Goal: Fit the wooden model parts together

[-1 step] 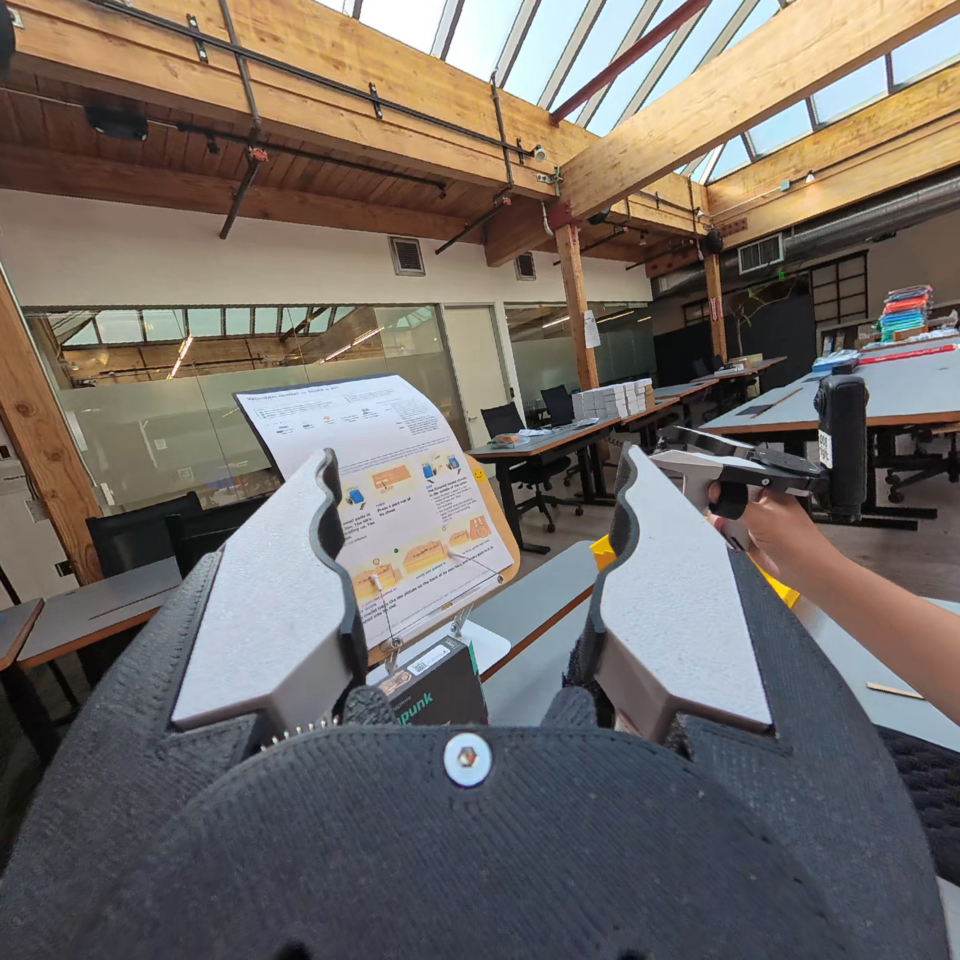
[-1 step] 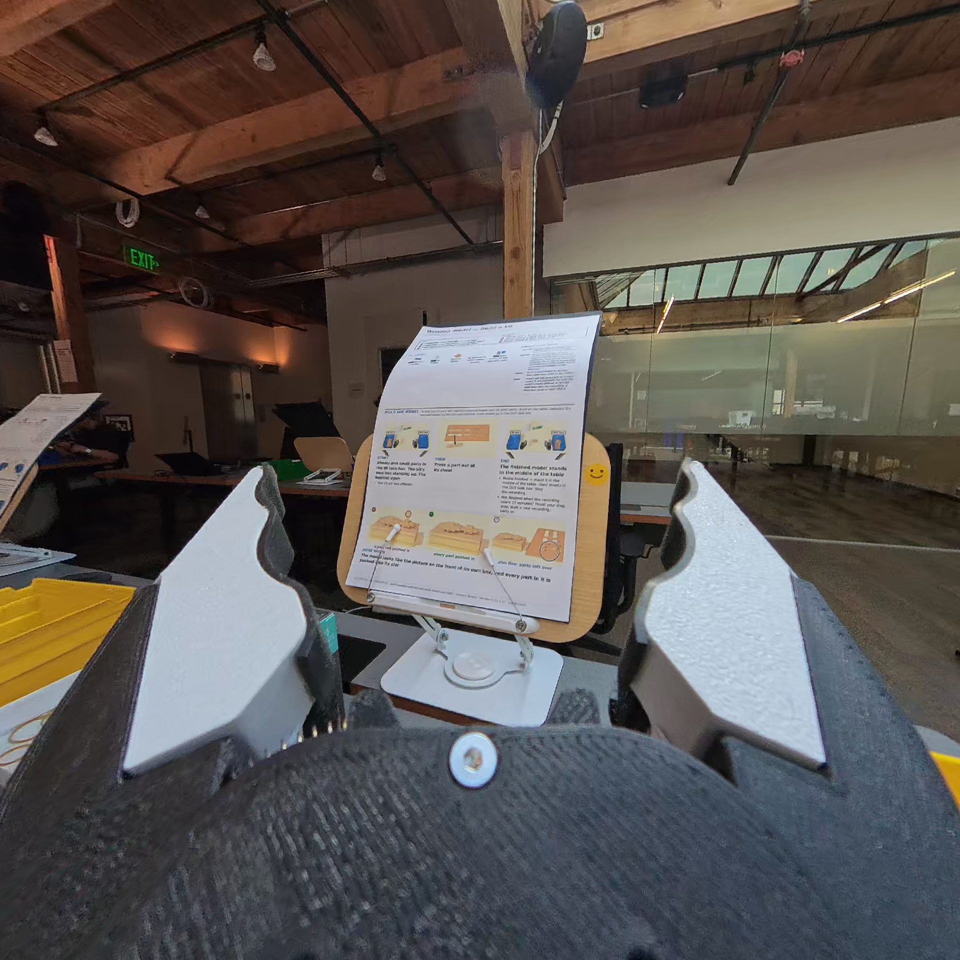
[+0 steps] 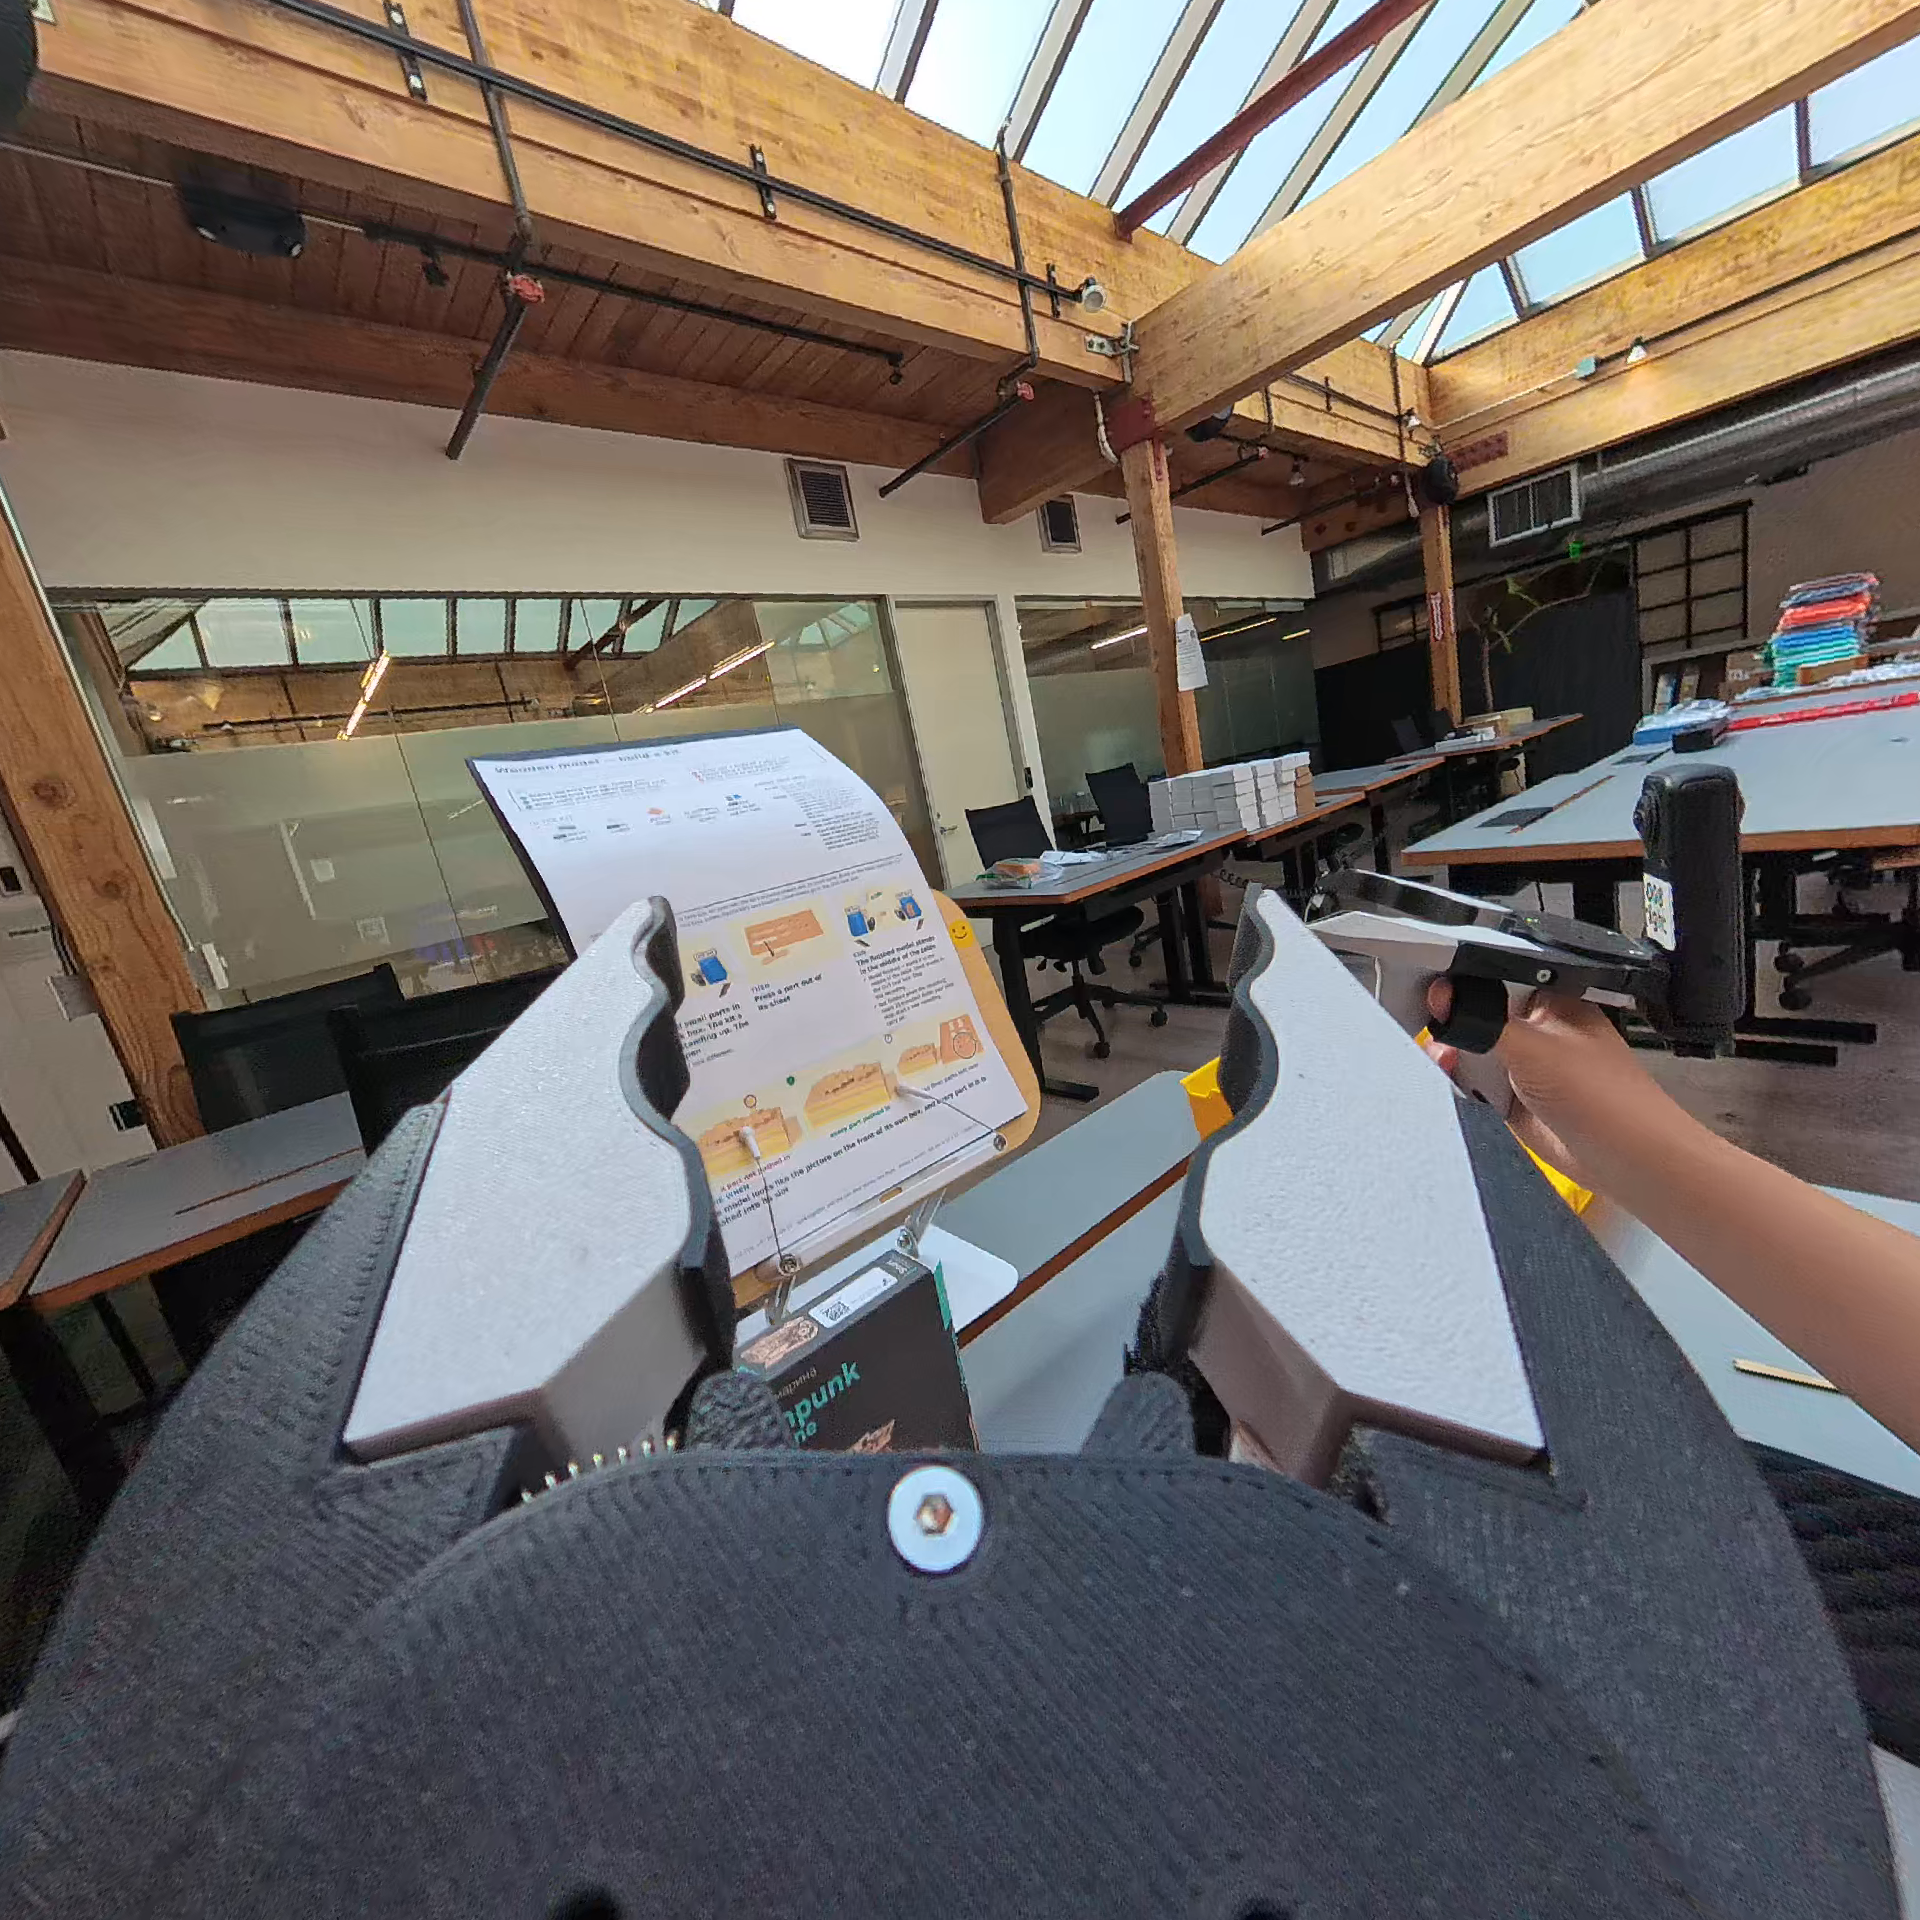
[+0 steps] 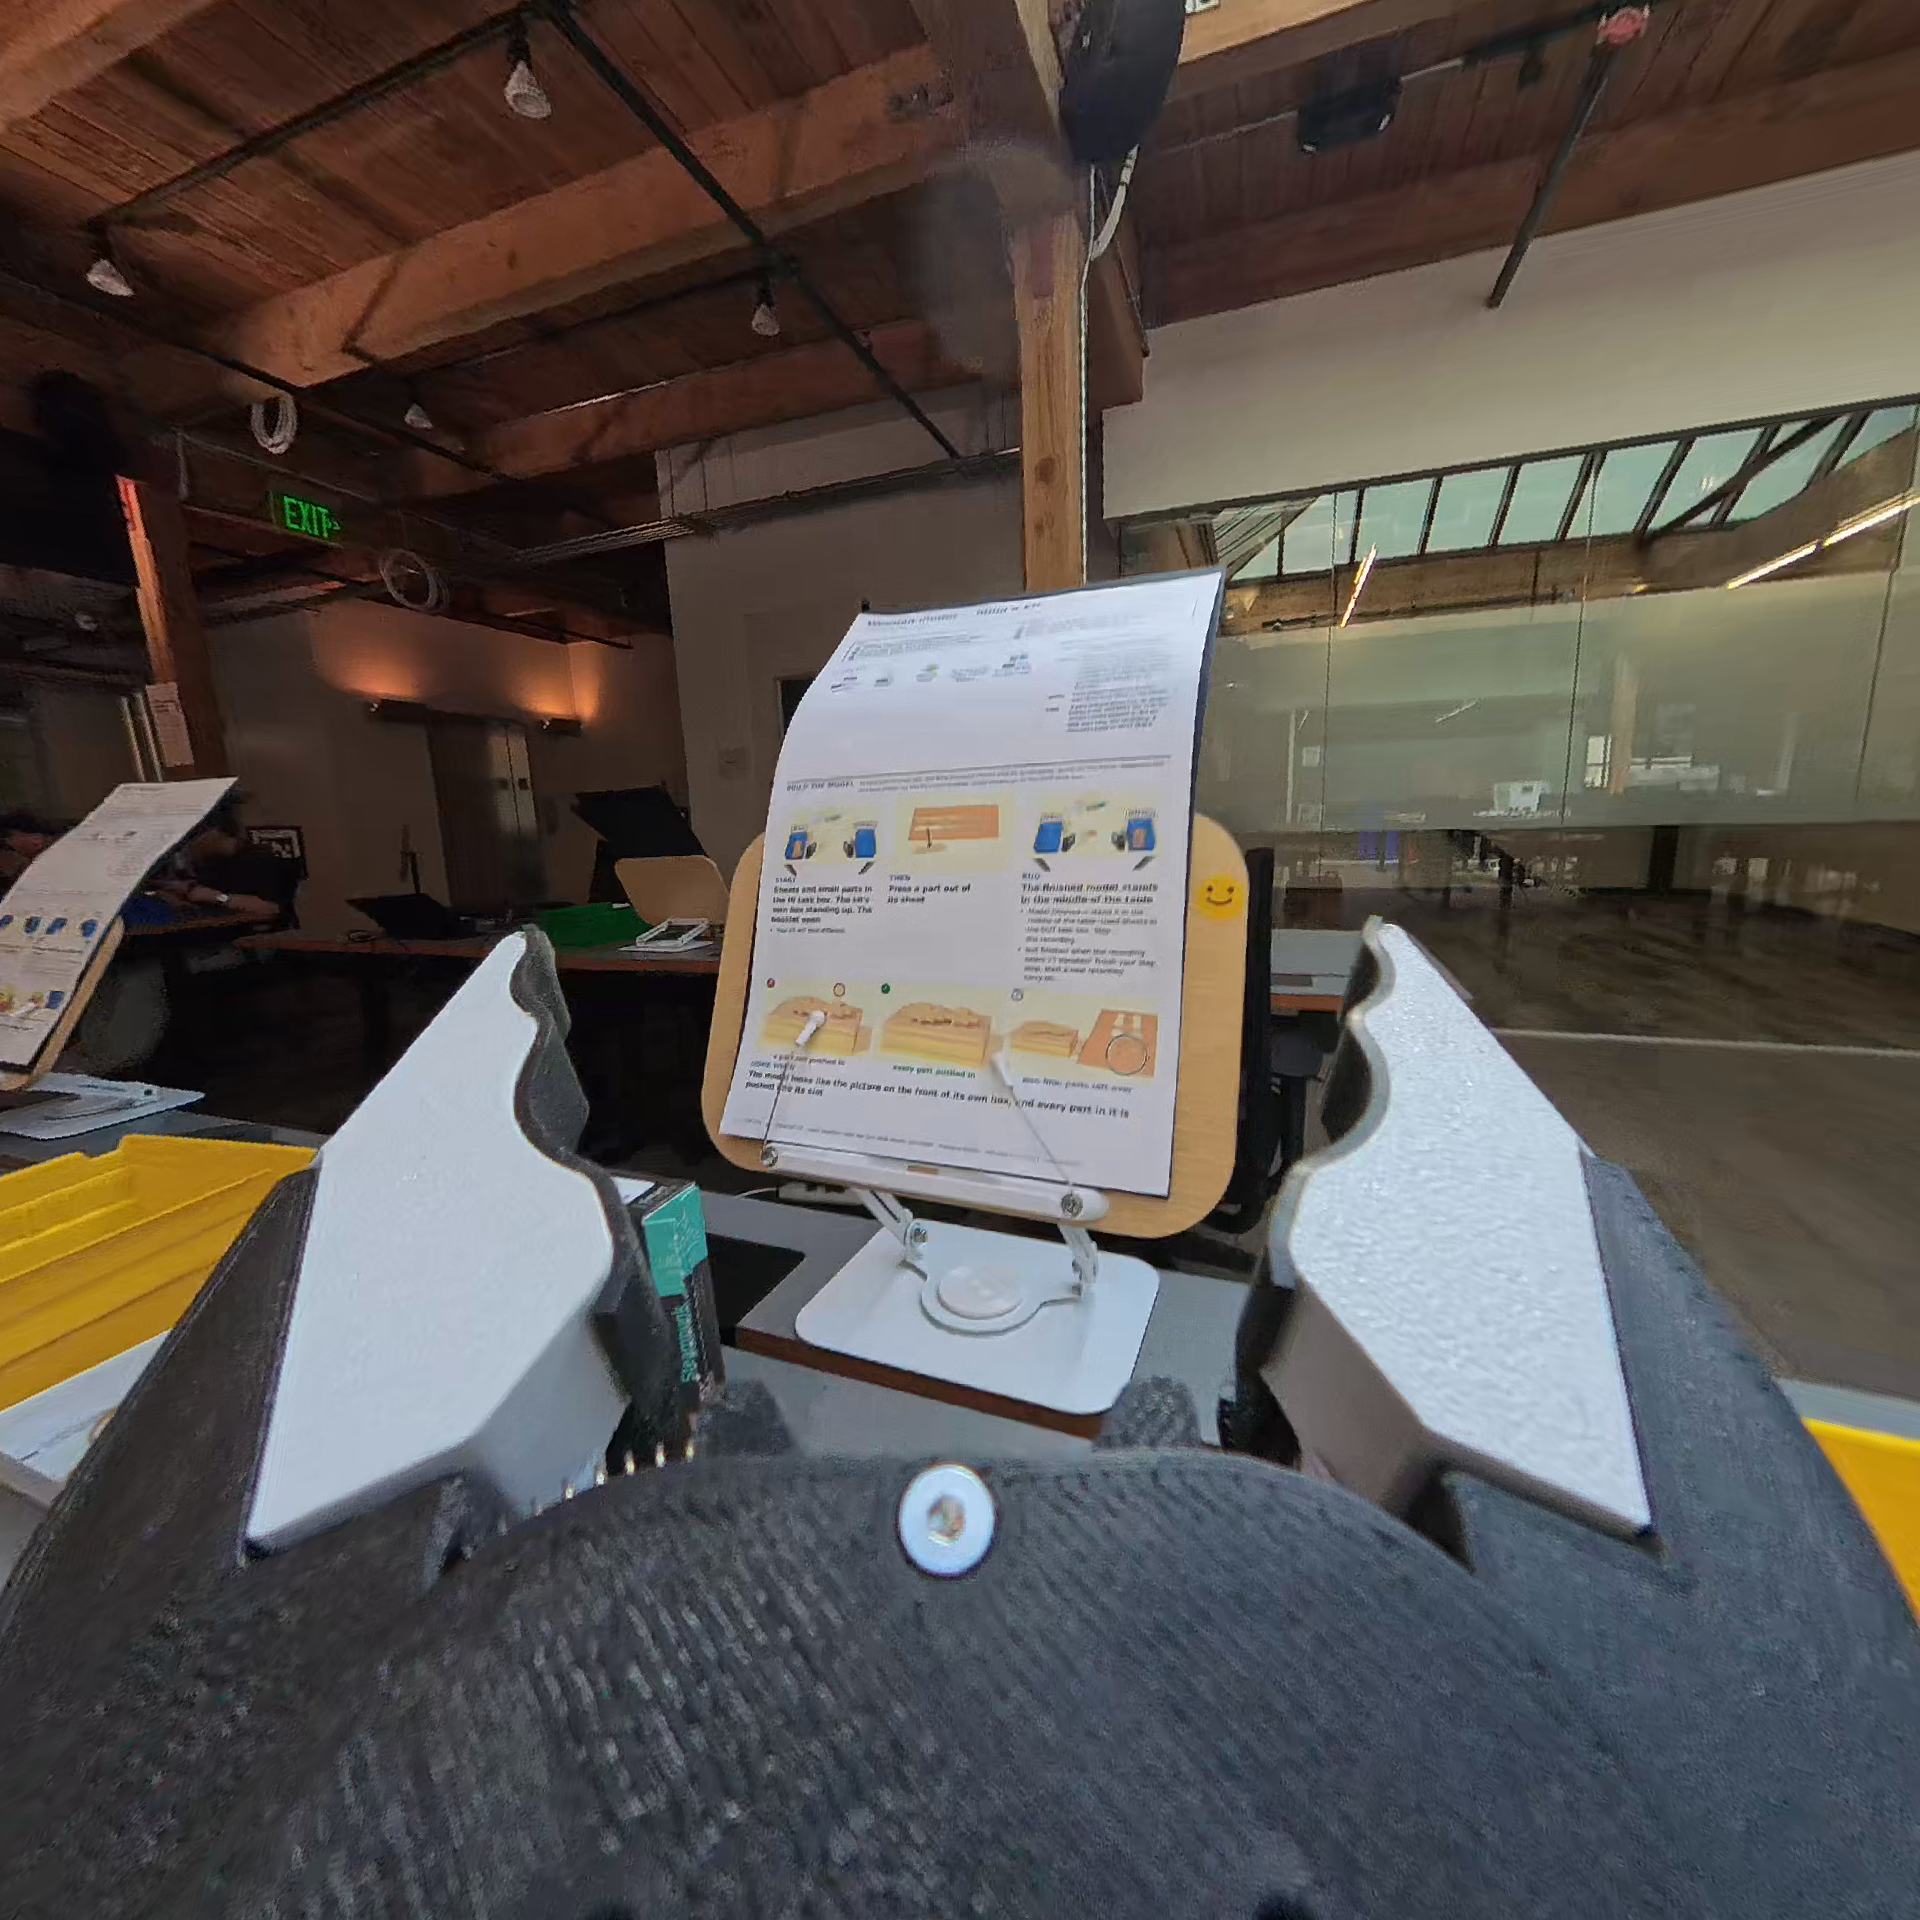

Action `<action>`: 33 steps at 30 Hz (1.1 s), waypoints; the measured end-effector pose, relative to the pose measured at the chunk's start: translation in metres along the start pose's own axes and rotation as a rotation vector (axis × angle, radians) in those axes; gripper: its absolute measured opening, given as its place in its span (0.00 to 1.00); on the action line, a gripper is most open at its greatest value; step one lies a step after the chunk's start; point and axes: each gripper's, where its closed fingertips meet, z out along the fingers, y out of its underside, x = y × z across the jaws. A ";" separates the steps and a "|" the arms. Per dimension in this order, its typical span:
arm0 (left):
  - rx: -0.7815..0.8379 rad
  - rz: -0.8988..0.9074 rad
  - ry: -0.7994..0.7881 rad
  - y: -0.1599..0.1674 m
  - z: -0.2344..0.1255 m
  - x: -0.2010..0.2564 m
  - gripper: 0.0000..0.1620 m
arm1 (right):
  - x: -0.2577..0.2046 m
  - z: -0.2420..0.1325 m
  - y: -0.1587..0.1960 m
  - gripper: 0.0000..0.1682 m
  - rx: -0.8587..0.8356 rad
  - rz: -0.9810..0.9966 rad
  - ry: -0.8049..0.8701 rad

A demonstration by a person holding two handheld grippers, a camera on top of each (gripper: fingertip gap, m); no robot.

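Observation:
Both views point up and forward over the grey table [image 3: 1049, 1351]. My left gripper [image 3: 951, 914] is open and empty. My right gripper [image 4: 956, 935] is open and empty. A dark box with teal print [image 3: 862, 1361] stands upright just beyond the left gripper; it also shows by my right gripper's left finger [image 4: 681, 1288]. A thin wooden strip [image 3: 1782, 1374] lies on the table at the right. No other wooden parts show. In the left wrist view a hand [image 3: 1558, 1081] holds the right gripper's handle [image 3: 1538, 951]; its fingers are hidden.
A printed instruction sheet [image 4: 987, 883] leans on a wooden stand with a white base [image 4: 977, 1320] straight ahead; it also shows in the left wrist view [image 3: 790, 935]. A yellow tray [image 4: 114, 1226] sits at the left. Other desks and chairs [image 3: 1091, 883] stand behind.

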 end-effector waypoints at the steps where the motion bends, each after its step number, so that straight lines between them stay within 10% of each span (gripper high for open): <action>1: -0.012 -0.020 -0.001 0.013 -0.001 -0.001 0.65 | -0.003 -0.005 0.021 0.85 -0.052 0.043 0.000; 17: -0.365 -0.107 0.046 0.087 -0.002 0.004 0.77 | -0.154 -0.162 0.267 0.89 -0.960 -0.117 -0.048; 33: -0.467 -0.129 0.125 0.106 -0.003 0.021 0.75 | -0.166 -0.185 0.305 0.90 -1.158 -0.052 -0.034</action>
